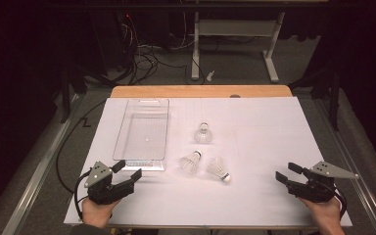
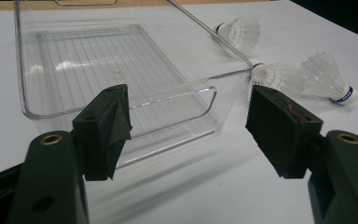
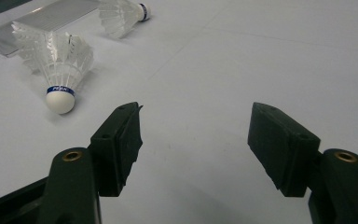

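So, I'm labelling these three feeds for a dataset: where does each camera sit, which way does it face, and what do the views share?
High view: fixed above the person's side, facing forward and down on the white table; both hands and the left hand-held gripper and right hand-held gripper show.
Left gripper view: rides the left gripper, facing the clear plastic rectangular bin; its open black jaws show.
Right gripper view: rides the right gripper, facing the nearest white feathered shuttlecock; open jaws show.
Shared: bin and shuttlecocks appear in all three.

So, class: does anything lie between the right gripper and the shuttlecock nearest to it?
Nothing visible does. The right gripper, jaws open, faces the nearest shuttlecock across bare white table. The other two shuttlecocks lie beyond it, off that line.
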The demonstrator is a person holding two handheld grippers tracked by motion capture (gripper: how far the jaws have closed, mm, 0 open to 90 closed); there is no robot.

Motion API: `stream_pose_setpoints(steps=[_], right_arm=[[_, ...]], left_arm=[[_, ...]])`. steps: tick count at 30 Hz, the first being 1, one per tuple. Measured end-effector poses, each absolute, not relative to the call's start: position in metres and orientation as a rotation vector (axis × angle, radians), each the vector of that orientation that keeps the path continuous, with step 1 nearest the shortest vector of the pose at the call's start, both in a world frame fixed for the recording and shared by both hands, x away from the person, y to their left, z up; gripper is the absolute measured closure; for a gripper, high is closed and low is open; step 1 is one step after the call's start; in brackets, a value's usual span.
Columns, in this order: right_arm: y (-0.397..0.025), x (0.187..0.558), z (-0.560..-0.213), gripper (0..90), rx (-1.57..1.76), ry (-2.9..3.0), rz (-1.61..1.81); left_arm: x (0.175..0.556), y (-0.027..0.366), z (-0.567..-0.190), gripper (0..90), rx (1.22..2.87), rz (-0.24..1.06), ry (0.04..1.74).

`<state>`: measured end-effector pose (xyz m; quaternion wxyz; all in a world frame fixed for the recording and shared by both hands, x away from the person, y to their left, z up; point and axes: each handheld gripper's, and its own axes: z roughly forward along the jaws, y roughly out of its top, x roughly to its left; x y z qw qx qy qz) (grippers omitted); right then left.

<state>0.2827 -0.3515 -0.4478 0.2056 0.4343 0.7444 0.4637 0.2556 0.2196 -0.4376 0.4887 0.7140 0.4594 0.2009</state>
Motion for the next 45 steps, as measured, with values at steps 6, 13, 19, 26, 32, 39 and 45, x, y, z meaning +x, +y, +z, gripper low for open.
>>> stream_pose_setpoints(steps=[6,13,19,26,32,39,45], right_arm=[[-0.35,0.283,-0.448,35.0,1.204,2.085,1.289],[-0.352,0.281,-0.448,35.0,1.213,2.078,1.29],[-0.351,0.281,-0.448,35.0,1.213,2.083,1.288],[-0.351,0.282,-0.448,35.0,1.212,2.085,1.289],[-0.351,0.283,-0.448,35.0,1.21,2.088,1.288],[-0.35,0.284,-0.449,34.9,1.209,2.093,1.291],[-0.349,0.285,-0.449,34.9,1.206,2.098,1.289]], left_arm=[[0.254,0.22,-0.437,31.8,1.727,0.495,1.116],[0.256,0.218,-0.437,32.7,1.736,0.491,1.105],[0.256,0.218,-0.437,32.9,1.731,0.489,1.103],[0.255,0.217,-0.436,33.0,1.732,0.482,1.1],[0.253,0.215,-0.435,32.9,1.727,0.48,1.098],[0.253,0.212,-0.433,32.7,1.731,0.48,1.091],[0.253,0.21,-0.432,32.5,1.731,0.474,1.088]])
